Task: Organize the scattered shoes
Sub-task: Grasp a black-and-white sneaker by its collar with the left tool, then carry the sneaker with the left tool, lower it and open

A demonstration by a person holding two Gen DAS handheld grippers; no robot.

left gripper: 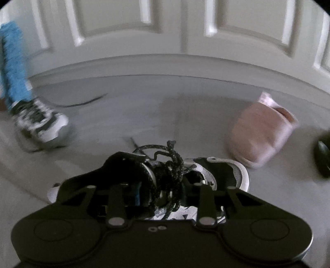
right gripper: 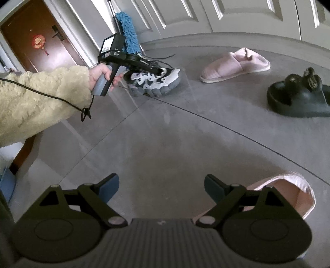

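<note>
Left tongs [left gripper: 163, 185] clamped on a black-and-white sneaker [left gripper: 222, 173], pads pressed at the collar and tongue, dark speckled laces [left gripper: 169, 162] bunched between them. In the right wrist view, the same sneaker under the left tongs, sole apparently just off the grey floor [right gripper: 165, 144], though hard to say for sure. Held by a hand [right gripper: 101, 75] emerging from a cream fleece sleeve [right gripper: 37, 103].

Second matching sneaker [left gripper: 41, 123], blurred, standing on the floor to the left, touching a blue fluffy duster [left gripper: 14, 61].

Right tongs [right gripper: 162, 188] wide open, nothing between the pads, hovering over bare floor. Pink slipper [right gripper: 288, 193] just beside the right finger, partly hidden behind it. Another pink slipper [right gripper: 235, 66] well apart, near the white panelled doors [right gripper: 237, 16]. Dark clog [right gripper: 297, 99] to its right.
</note>
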